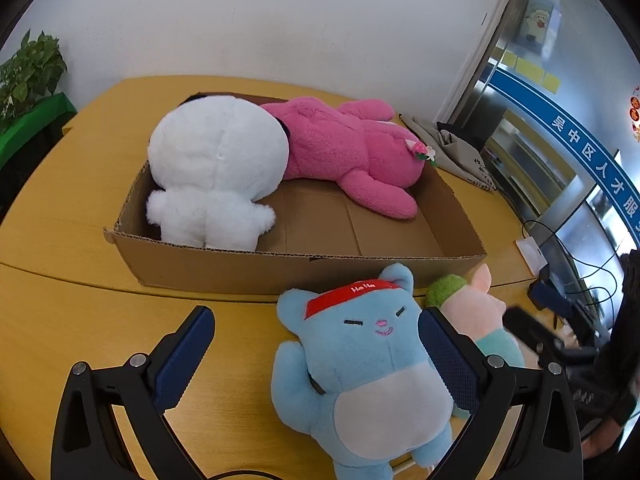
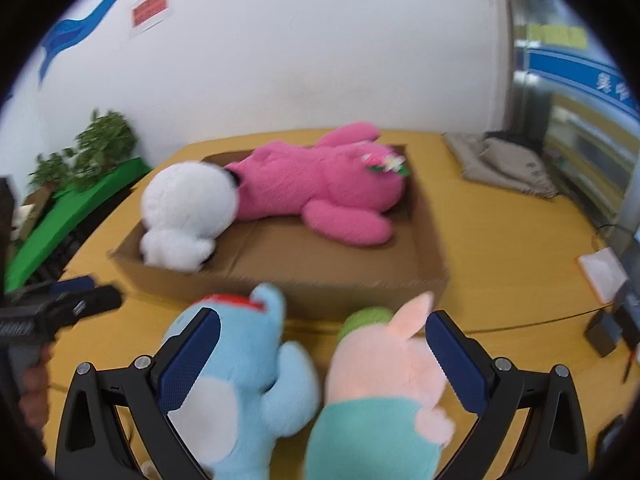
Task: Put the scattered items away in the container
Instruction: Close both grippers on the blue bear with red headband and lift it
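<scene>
Between my two pairs of jaws, at the near edge of the table (image 1: 60, 280), lie the last loose toys. My left gripper (image 1: 316, 360) has its jaws spread wide, with the blue toy cat (image 1: 360, 360) lying face up, partly between them and against the right-hand one; I grip nothing yet. My right gripper (image 2: 324, 360) is spread too, straddling the pink toy (image 2: 384, 364) in its teal shirt, with the cat's arm crowding in from the left. A green tuft (image 2: 364, 318) shows just beyond the pink toy's head; I cannot tell whether it is part of that toy.

Just beyond both toys stands the cardboard box (image 1: 280, 270), its near wall low, which I judge makes it easy to lift a toy over. Inside, the white plush (image 1: 216, 168) fills the left end and the pink bear (image 1: 344, 148) lies along the far side, leaving the near right floor bare. That gap seems the place for these two.

A grey cloth bag (image 1: 452, 148) sits on the table past the box's right end.
</scene>
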